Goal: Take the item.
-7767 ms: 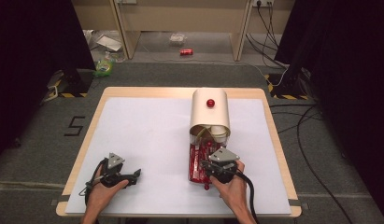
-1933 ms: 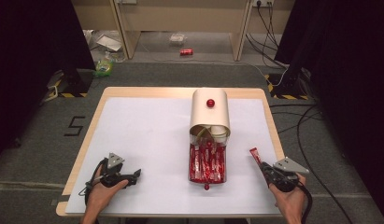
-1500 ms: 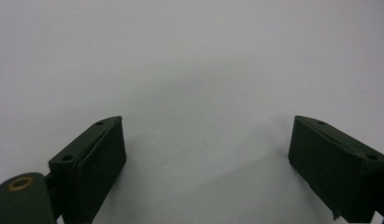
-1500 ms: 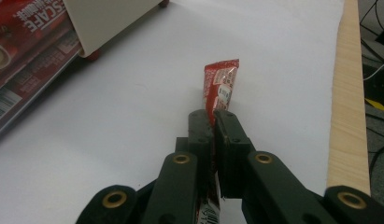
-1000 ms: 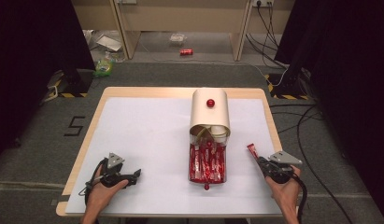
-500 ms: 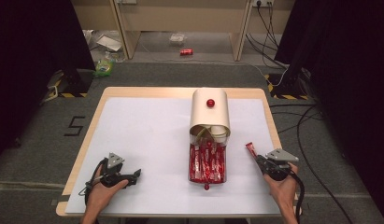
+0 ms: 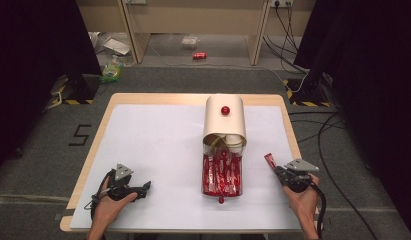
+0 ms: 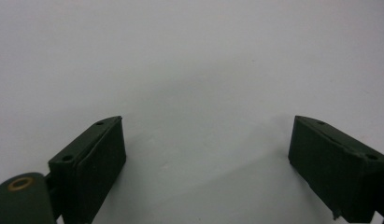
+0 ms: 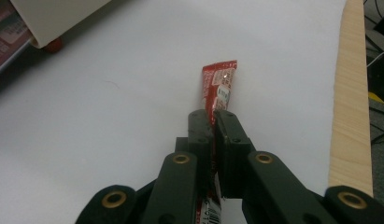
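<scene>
The red sachet [image 9: 219,86] is clenched in my right gripper [image 9: 213,122], three o'clock of the tray [image 7: 222,175]; my left gripper [image 8: 203,154] gapes empty.

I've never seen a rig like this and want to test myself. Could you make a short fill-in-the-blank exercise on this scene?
1. The right gripper is shut on a red ____.
2. The left gripper has its jaws ____, with nothing between them.
3. The tray in front of the cream container holds packets coloured ____.

Missing words: packet; open; red

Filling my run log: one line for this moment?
right gripper: shut on red sachet | left gripper: open, empty | white table
</scene>
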Demonstrator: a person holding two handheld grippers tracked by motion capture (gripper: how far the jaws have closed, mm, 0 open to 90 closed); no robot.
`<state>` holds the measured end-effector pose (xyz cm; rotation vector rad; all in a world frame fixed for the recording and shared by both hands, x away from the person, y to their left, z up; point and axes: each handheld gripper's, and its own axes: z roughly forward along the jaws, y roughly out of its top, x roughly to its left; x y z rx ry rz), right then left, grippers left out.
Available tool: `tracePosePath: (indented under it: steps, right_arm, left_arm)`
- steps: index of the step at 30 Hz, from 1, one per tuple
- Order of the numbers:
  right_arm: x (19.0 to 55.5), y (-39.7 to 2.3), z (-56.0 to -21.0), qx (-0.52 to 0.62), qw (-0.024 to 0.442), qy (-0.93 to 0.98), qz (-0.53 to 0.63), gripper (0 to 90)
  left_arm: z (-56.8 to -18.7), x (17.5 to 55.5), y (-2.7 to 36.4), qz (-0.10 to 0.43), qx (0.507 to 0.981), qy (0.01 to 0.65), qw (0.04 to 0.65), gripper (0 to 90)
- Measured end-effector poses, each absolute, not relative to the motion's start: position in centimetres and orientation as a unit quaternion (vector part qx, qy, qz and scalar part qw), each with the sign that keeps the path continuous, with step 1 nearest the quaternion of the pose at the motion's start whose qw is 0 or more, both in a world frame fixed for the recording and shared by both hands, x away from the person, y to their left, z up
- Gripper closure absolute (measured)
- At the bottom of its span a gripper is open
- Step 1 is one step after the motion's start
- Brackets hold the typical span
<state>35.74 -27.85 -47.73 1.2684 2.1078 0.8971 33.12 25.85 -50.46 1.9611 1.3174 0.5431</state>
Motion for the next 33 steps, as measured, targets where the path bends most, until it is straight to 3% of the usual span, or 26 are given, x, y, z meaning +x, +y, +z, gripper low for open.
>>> tracePosePath:
  steps: [26,33]
  right_arm:
    - [35.77,-28.22,-48.05,0.475,0.258,0.777,0.321,83.5]
    - [35.76,-28.25,-48.06,0.478,0.260,0.774,0.323,78.9]
  left_arm:
    - [-50.46,33.11,25.85,0.210,0.758,0.509,0.351,10.3]
    - [-50.46,33.11,25.85,0.210,0.758,0.509,0.351,10.4]
